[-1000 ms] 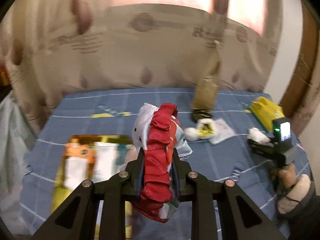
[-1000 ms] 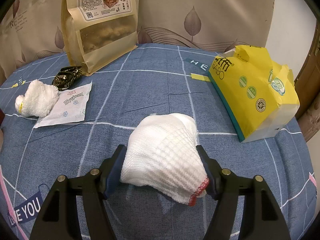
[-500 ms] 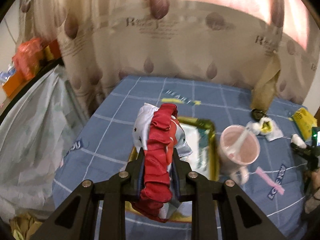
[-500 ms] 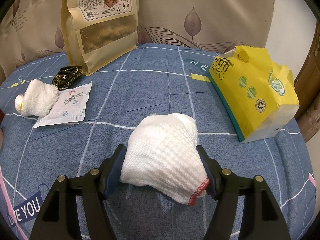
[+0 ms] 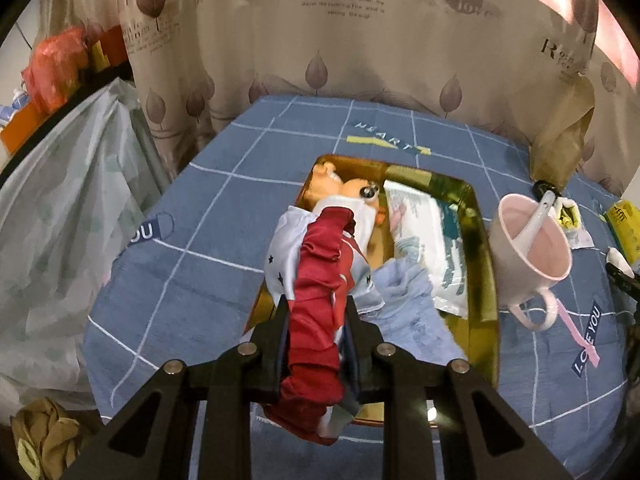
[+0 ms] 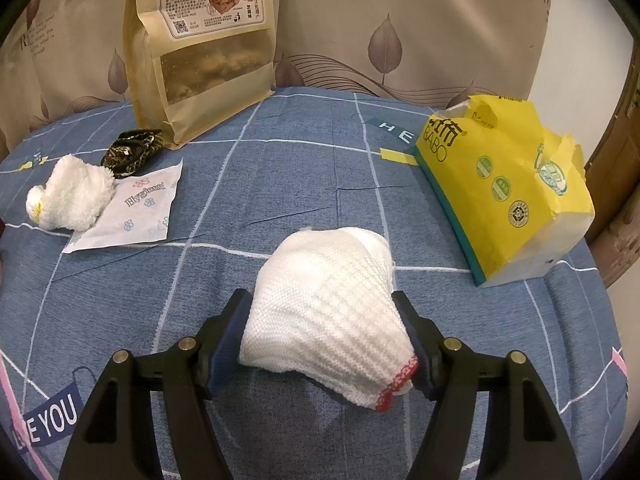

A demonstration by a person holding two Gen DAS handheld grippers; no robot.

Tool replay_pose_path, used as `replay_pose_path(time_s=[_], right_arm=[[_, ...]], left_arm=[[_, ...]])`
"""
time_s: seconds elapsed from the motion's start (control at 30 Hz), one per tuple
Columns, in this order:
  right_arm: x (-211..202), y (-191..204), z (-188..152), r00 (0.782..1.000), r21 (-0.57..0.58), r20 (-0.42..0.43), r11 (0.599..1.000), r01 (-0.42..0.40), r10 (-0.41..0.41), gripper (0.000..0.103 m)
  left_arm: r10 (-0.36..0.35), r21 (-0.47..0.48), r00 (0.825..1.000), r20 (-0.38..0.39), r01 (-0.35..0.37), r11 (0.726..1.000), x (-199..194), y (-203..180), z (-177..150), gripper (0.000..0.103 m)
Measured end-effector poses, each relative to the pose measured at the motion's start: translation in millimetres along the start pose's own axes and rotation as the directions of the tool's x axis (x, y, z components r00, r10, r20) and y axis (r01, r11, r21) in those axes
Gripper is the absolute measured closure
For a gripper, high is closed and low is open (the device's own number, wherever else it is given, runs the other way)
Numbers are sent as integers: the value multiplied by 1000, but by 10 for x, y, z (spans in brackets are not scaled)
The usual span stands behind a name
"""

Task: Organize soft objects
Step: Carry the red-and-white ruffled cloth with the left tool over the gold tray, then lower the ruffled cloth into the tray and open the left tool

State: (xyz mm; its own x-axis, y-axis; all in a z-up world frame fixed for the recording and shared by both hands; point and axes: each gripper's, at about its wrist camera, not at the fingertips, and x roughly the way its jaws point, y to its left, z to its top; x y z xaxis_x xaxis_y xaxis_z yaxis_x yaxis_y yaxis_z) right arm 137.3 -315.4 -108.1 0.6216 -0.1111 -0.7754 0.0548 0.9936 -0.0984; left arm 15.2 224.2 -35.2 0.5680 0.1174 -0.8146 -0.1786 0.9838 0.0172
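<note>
One red-and-white cloth (image 5: 316, 280) is pinched in the nearly closed jaws of the left gripper (image 5: 316, 320), over one gold tray (image 5: 486, 280) holding one doll, one packet and one blue cloth; the right gripper (image 6: 326, 336), jaws half apart, clamps one white knitted cloth (image 6: 324, 316) on the tabletop (image 6: 280, 184); one fluffy white bundle (image 6: 68, 196) lies apart.

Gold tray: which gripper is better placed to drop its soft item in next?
Left. The left gripper, shut on the red and white cloth, sits right over the gold tray. The right gripper holds the white knit bundle with no tray in view.
</note>
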Motion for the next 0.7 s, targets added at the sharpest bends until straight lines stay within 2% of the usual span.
replay_pose_path(time_s=[0.53, 0.63, 0.7], right_arm=[[2, 21, 7, 1000, -12, 1, 1000, 14, -14, 36], [2, 22, 7, 1000, -12, 1, 1000, 15, -15, 36], [4, 22, 8, 1000, -13, 2, 1000, 16, -16, 36]], left_arm=[[2, -6, 997, -75, -2, 1000, 431, -13, -23, 77], [17, -12, 997, -74, -18, 1000, 449, -14, -26, 71], [32, -13, 997, -70, -33, 999, 444, -13, -23, 61]])
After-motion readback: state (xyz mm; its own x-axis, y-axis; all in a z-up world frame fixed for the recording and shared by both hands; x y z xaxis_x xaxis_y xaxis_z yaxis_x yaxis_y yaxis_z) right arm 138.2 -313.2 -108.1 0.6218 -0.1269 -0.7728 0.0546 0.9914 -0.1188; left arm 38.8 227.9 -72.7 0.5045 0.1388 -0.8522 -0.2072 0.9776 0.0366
